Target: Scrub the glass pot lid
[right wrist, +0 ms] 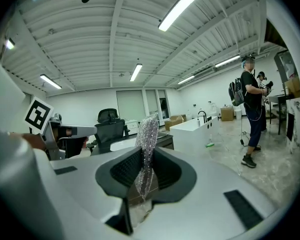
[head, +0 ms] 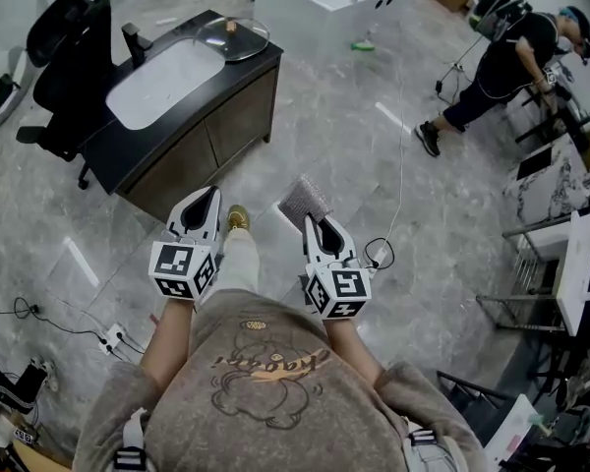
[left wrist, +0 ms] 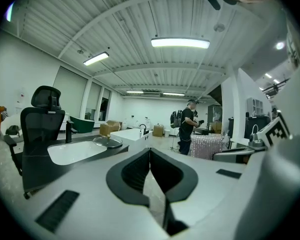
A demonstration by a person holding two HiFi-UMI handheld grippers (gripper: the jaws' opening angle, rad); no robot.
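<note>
The glass pot lid (head: 232, 37) sat on the counter (head: 103, 147) well ahead, twelve o'clock from the nearer, empty, tight-closed left gripper (head: 206, 197) and eleven o'clock from the right gripper (head: 315, 222) pinching a scouring pad (head: 303, 201).

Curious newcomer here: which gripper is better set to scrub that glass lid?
Probably the right gripper: its jaws pinch the silvery scrub pad. The left gripper is shut, empty.

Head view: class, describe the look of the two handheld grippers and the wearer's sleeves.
The left gripper and right gripper are white shells with black ribbed jaws, each carrying a cube of black-and-white square markers. The sleeves are taupe sweatshirt fabric.
</note>
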